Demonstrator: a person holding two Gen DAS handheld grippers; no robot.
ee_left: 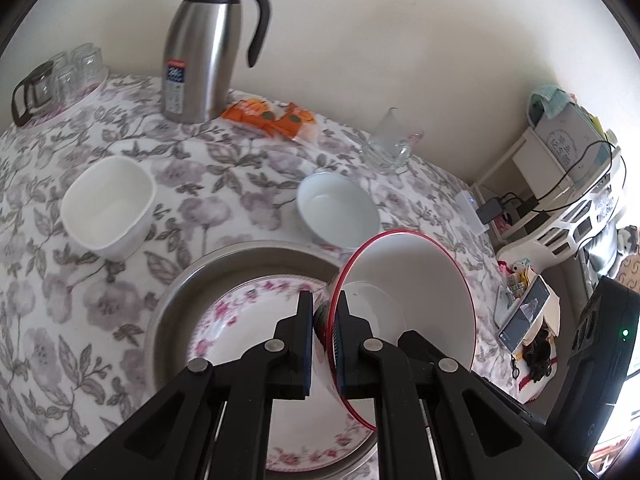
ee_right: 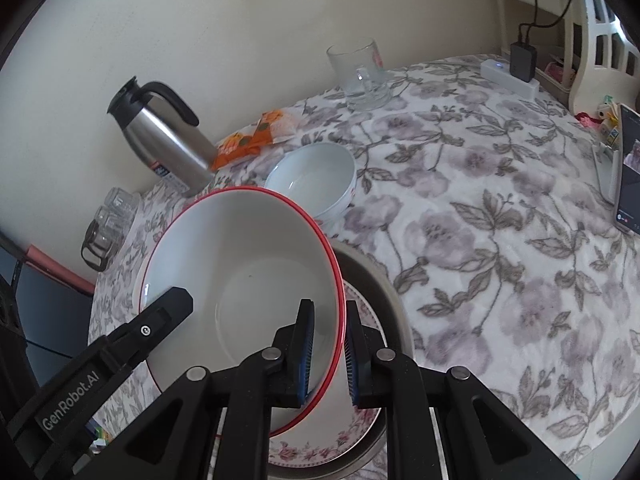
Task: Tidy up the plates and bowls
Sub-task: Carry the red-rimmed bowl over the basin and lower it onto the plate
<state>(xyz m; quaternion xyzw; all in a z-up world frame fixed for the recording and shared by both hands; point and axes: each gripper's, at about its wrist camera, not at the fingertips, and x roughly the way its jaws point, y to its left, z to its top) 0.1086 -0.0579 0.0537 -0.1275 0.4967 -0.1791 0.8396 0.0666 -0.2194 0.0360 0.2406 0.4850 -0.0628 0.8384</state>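
A white bowl with a red rim is held tilted above a pink-flowered plate that lies in a round metal tray. My left gripper is shut on the bowl's near rim. My right gripper is shut on the opposite rim of the same bowl. The left gripper's finger shows at the bowl's left side. A round pale bowl and a squarish white bowl stand on the flowered tablecloth behind the tray.
A steel thermos jug, orange snack packets and a glass mug stand by the wall. Small glasses sit at the far left. A phone and a power strip lie at the right.
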